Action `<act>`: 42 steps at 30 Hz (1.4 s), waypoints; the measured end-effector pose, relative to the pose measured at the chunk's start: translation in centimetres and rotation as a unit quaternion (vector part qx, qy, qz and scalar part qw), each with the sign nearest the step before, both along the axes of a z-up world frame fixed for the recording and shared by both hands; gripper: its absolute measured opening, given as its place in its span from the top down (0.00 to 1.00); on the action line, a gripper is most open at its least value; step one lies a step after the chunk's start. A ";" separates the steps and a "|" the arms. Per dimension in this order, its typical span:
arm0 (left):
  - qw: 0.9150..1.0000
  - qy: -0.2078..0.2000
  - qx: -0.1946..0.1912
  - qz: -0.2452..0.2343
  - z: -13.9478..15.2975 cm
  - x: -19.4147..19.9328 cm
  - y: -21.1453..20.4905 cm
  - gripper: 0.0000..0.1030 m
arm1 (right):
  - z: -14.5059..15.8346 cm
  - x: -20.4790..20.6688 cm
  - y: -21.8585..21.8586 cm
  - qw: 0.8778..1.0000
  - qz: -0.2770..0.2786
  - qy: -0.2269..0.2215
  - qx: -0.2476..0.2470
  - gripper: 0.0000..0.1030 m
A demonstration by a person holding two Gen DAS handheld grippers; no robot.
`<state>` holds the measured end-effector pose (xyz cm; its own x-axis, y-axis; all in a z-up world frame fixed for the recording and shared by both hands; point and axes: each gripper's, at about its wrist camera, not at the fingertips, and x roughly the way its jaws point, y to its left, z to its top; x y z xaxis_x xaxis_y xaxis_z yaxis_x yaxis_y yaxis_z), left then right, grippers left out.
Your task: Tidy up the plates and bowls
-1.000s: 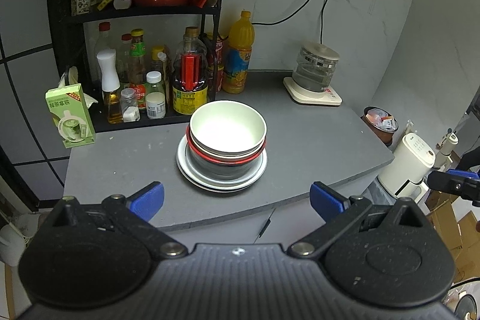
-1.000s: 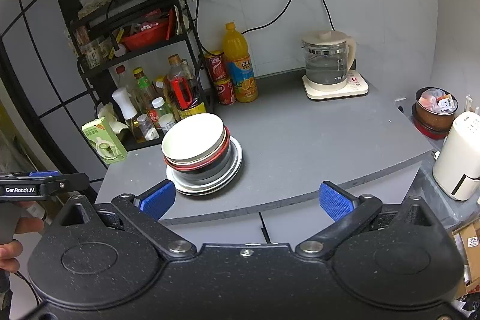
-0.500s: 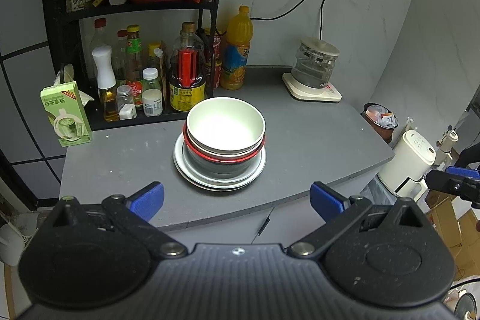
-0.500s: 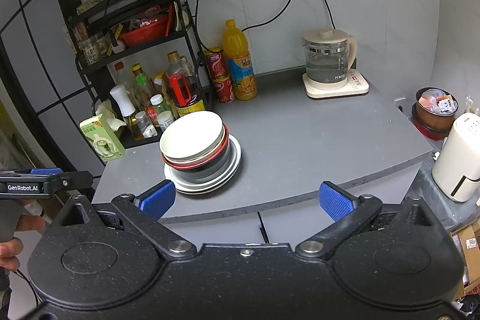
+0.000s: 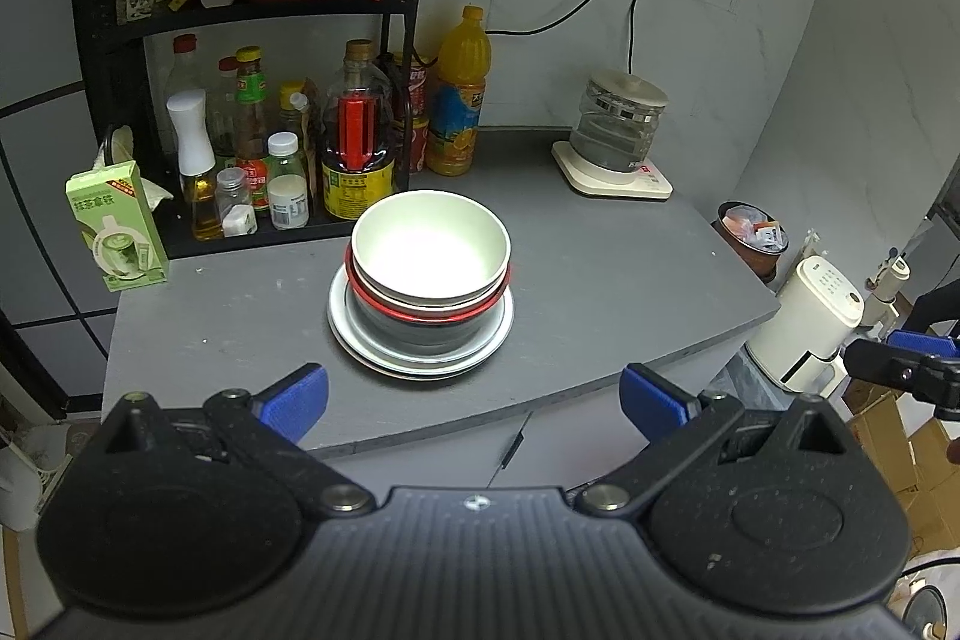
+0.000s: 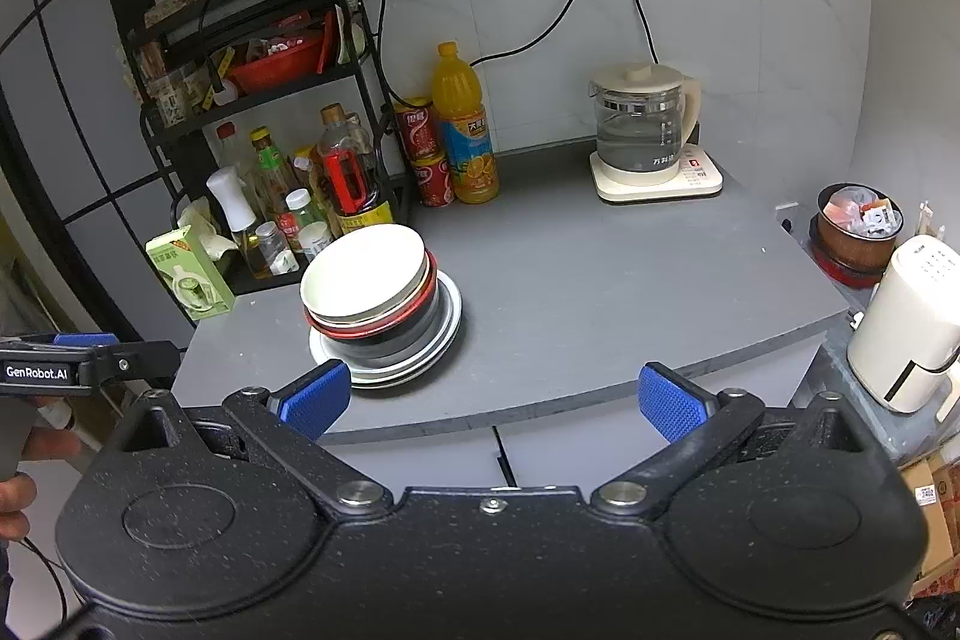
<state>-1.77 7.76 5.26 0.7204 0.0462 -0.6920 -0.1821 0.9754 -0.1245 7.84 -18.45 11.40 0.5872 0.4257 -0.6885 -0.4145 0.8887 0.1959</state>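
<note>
A white bowl point(image 5: 429, 247) tops a stack of bowls, one with a red rim point(image 5: 420, 313), standing on grey plates point(image 5: 414, 364) on the grey counter point(image 5: 600, 280). The same white bowl point(image 6: 363, 271) and plates point(image 6: 414, 361) show in the right wrist view, left of centre. My left gripper point(image 5: 474, 400) is open and empty, in front of the counter edge, short of the stack. My right gripper point(image 6: 492, 400) is open and empty, in front of the counter edge, right of the stack.
A black rack point(image 5: 240, 10) with sauce bottles point(image 5: 357, 142) stands behind the stack. An orange drink bottle point(image 5: 459, 100), a glass kettle on its base point(image 5: 618, 136) and a green carton point(image 5: 117, 229) are on the counter. A white appliance point(image 5: 810, 322) stands beyond the right edge.
Both grippers have drawn slightly back and up from the counter, so the stack sits a little further off. Both stay open. The stack has not moved.
</note>
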 end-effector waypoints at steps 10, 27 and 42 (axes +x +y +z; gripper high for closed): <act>1.000 0.000 0.001 0.007 0.0 0.1 -0.4 0.01 | -0.1 0.2 -0.4 1.000 0.000 0.004 0.002 0.00; 1.000 -0.003 -0.004 0.017 0.0 0.1 0.2 0.01 | 0.0 0.6 -0.2 1.000 0.007 0.002 -0.001 0.00; 0.999 0.013 -0.009 0.028 -0.4 -0.3 0.3 0.01 | -0.7 0.7 0.2 1.000 0.008 0.018 0.002 0.00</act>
<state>-2.09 8.02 4.85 0.6989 0.0732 -0.7114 -0.2397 0.9612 -0.1366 8.50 -18.25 10.67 0.5549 0.4373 -0.7077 -0.4210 0.8813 0.2144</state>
